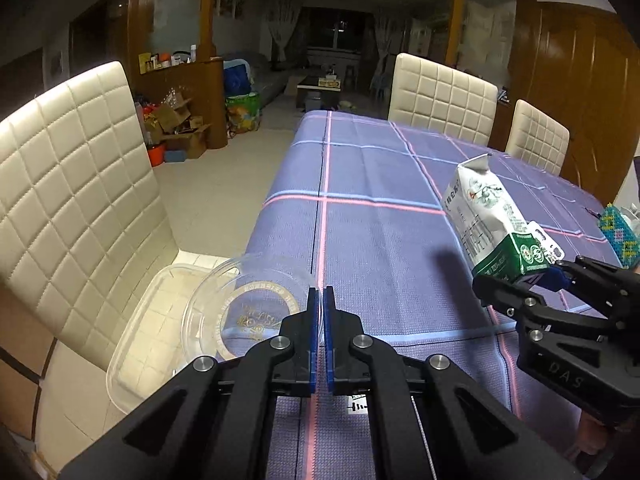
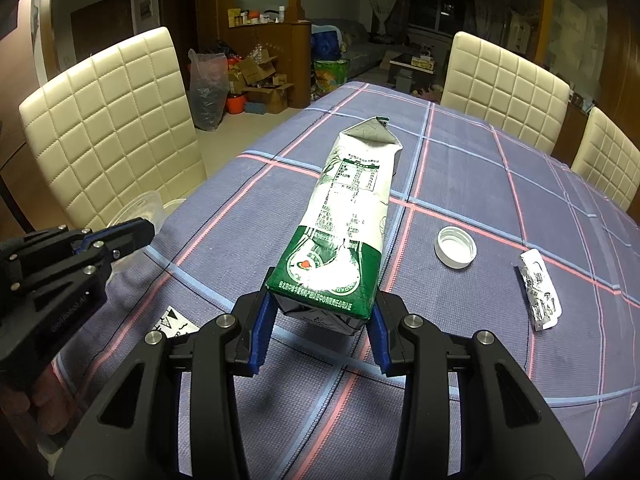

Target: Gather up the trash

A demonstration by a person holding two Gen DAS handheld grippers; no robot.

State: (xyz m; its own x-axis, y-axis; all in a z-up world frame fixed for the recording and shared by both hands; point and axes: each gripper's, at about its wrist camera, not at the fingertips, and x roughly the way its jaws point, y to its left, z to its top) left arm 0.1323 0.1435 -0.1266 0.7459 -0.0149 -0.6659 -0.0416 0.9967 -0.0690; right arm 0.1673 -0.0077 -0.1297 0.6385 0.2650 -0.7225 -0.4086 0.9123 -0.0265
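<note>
Clear plastic, left view: left tongs (image 1: 319, 304) pinch the rim of a round lid (image 1: 248, 304), held over a clear tub (image 1: 136, 344) on the chair seat beside the desk (image 1: 380, 248).
Carton, left view: milk carton (image 1: 486, 216) aloft in the right tongs (image 1: 532, 280).
Right view: right tongs (image 2: 320, 320) clamp the carton's base, tilted above the desk.
Left over: white cap (image 2: 455, 246) and foil wrapper (image 2: 538, 290) lie on the cloth.
Progress: judged midway; two pieces in hand, two not yet collected.
</note>
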